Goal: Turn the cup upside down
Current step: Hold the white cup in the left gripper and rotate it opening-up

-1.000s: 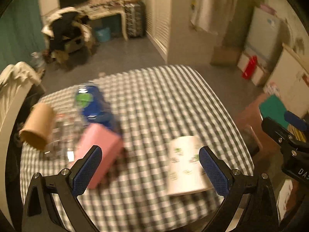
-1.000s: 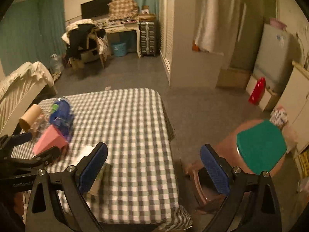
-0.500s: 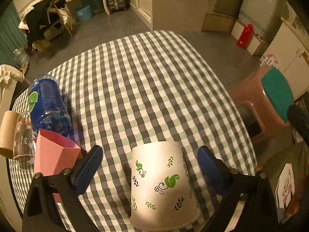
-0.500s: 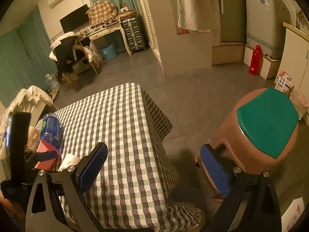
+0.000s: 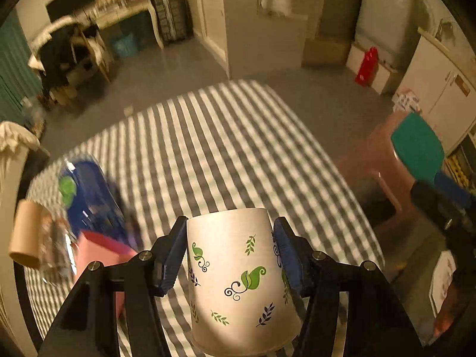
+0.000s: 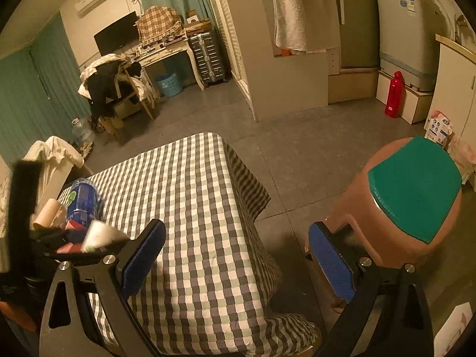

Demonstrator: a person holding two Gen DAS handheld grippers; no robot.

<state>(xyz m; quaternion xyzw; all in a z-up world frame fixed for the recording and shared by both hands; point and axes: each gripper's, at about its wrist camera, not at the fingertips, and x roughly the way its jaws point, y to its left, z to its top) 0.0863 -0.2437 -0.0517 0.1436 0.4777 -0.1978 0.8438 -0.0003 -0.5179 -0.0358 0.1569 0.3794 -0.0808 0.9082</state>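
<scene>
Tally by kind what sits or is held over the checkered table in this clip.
Paper cup, held in the left tool: 1
Blue bottle: 1
Pink box: 1
Cardboard tube: 1
Clear glass: 1
Total: 5

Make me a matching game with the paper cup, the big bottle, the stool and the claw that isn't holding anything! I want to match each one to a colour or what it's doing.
Things:
1. paper cup
2. big bottle
3. stool
4. right claw

Matches:
A. blue, lying on its side on the checked cloth
B. open, with nothing between its pads
C. white with green leaves, squeezed by the left claw
D. brown with a green seat, on the floor

Right pairs: 1-C, 2-A, 3-D, 4-B
</scene>
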